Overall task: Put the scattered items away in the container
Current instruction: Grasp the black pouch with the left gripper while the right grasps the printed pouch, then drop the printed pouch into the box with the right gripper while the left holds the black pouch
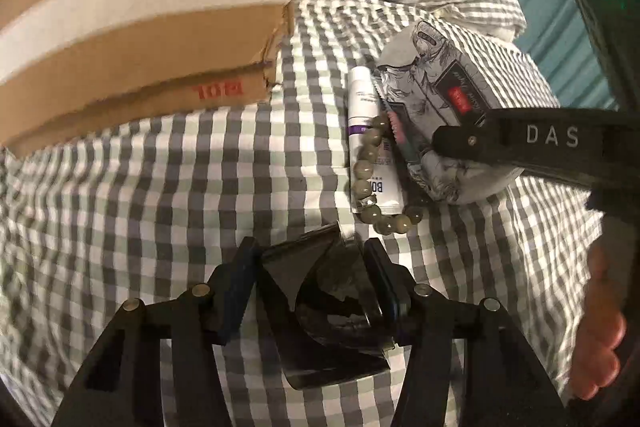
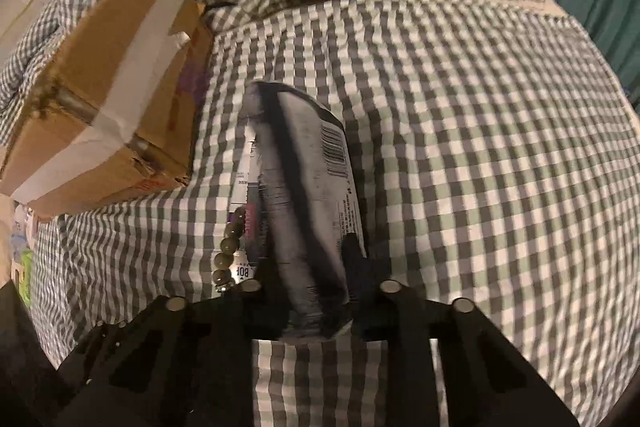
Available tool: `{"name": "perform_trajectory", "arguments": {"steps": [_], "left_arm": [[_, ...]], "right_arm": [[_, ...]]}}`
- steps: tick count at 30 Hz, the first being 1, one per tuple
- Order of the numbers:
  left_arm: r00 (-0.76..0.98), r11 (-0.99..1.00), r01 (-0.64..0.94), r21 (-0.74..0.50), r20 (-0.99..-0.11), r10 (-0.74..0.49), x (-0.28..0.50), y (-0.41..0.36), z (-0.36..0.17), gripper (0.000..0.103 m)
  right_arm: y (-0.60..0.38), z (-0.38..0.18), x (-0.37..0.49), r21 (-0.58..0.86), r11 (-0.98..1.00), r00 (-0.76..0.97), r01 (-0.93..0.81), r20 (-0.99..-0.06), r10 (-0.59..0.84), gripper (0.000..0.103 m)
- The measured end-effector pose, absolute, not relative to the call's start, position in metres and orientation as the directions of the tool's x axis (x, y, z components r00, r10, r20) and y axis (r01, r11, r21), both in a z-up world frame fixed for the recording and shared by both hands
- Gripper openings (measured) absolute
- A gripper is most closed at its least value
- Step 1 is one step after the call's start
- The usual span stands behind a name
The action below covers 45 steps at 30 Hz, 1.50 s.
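The left gripper (image 1: 308, 275) has its jaws half closed around a dark glossy black object (image 1: 320, 291), pads touching its sides. Just beyond lie a grey bead bracelet (image 1: 366, 175) draped over a white tube (image 1: 370, 131). The right gripper (image 2: 308, 283) is clamped on a grey printed packet (image 2: 304, 195). A taped cardboard box (image 1: 132, 19) sits farther left on the checked bedsheet (image 1: 160, 179)

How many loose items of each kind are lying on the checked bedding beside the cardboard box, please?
Printed grey packet: 1
White tube: 1
Bead bracelet: 1
Black glossy item: 1
Total: 4, plus one cardboard box.
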<state>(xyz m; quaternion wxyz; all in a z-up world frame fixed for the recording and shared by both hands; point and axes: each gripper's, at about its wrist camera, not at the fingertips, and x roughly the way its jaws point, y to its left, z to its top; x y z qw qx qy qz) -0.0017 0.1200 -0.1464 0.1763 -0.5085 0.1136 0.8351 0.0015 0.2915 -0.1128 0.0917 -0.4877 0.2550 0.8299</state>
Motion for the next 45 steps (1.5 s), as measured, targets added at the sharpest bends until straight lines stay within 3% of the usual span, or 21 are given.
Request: {"name": "perform_trajectory", "arguments": {"steps": [15,26,35,45], "left_arm": [[-0.507,-0.928,-0.371,-0.011,-0.835,0.212,0.016,0.087,-0.089,0.053],[-0.571,-0.959,-0.279,0.045,-0.811,0.128,0.022,0.037,-0.058,0.053],[-0.657,-0.972,-0.199,0.129,-0.753,0.034,0.001,-0.012,-0.012,0.053],[-0.718,-0.969,-0.206,0.137,-0.694,0.054,-0.069,-0.035,0.048,0.053]], "right_arm": [[0.269,-0.044,0.064,0.353,-0.846,-0.587,-0.399,-0.807,-0.060,0.019],[0.215,0.004,0.084,0.311,-0.883,-0.620,-0.350,-0.784,-0.030,0.019],[0.178,0.059,0.065,0.296,-0.918,-0.694,-0.264,-0.719,-0.033,0.019],[0.169,0.101,-0.007,0.285,-0.940,-0.745,-0.190,-0.665,-0.051,0.019]]}}
